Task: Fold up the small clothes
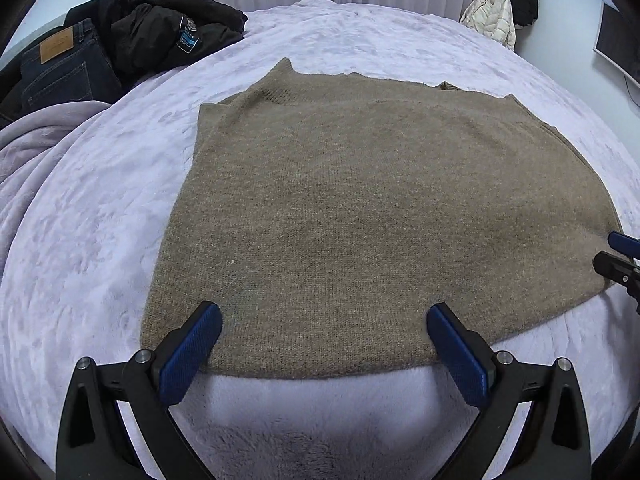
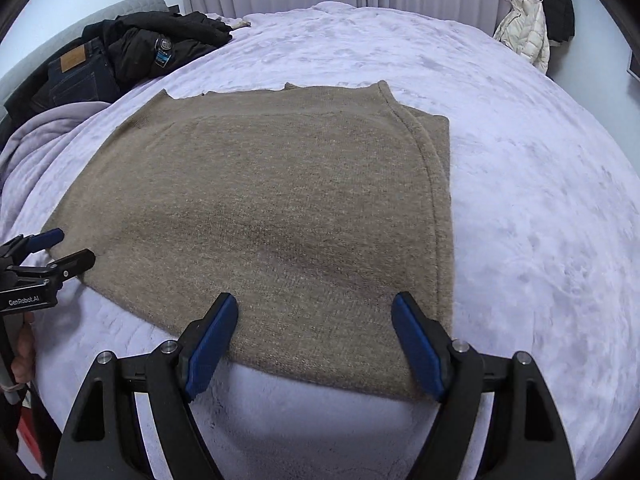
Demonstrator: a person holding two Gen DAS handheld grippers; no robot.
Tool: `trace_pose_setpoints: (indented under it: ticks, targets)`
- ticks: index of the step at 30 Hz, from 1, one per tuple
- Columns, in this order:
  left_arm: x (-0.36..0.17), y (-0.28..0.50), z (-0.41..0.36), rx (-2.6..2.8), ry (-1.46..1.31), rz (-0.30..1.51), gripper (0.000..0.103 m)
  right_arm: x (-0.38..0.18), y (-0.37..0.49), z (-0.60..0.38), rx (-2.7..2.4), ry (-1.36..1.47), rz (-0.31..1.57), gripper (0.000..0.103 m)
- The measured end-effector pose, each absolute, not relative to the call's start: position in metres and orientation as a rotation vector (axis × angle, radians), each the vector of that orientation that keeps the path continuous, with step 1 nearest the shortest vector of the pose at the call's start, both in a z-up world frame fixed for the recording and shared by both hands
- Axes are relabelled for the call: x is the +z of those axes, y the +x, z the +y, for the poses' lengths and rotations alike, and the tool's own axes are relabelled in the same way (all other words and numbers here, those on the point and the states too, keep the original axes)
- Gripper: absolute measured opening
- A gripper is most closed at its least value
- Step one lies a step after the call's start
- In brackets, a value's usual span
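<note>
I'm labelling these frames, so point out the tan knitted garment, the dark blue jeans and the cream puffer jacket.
Tan knitted garment [image 1: 360, 208]: left wrist view, middle of the flat knit.
Dark blue jeans [image 1: 60, 72]: left wrist view, back pocket area.
Cream puffer jacket [image 2: 524, 28]: right wrist view, quilted front.

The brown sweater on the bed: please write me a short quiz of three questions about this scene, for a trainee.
1. True or false: the brown sweater lies flat on the lilac bed cover.
2. What state are the left tool and the right tool in? A) both open, B) both shut on the sweater, C) one open, one shut.
3. What lies at the far left of the bed, beside the black jacket?

Key:
1. True.
2. A.
3. Dark jeans.
</note>
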State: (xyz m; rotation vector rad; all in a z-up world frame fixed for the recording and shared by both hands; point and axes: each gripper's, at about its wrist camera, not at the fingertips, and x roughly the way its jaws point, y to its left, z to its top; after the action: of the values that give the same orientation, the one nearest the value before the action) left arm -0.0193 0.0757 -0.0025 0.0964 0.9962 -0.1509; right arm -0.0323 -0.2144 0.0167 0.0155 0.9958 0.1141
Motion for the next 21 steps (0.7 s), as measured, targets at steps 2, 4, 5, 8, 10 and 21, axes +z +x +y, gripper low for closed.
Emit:
trace_pose_setpoints:
  ticks: [2,4,5,8,10,21]
  targets:
    - [-0.001,-0.022,0.077,-0.15,0.099,0.998,0.103,0.017,-0.034,-0.216,0.115,0.014,0.998,0.082]
    - [0.004,-0.024,0.08,-0.148,0.103,1.001,0.103,0.02,-0.036,-0.216,0.104,0.007,1.006,0.082]
    - [0.008,-0.026,0.082,-0.145,0.102,0.996,0.103,0.023,-0.037,-0.215,0.094,0.002,1.011,0.082]
    - [0.024,-0.024,0.094,-0.141,0.05,0.974,0.103,0.038,-0.041,-0.21,0.079,-0.018,0.988,0.082]
    - [0.037,-0.01,0.102,-0.152,-0.027,0.961,0.103,0.049,-0.038,-0.204,0.097,-0.032,0.958,0.082]
    - [0.001,0.082,0.033,-0.111,0.144,1.062,0.103,0.021,0.049,-0.129,0.155,-0.194,1.016,0.082]
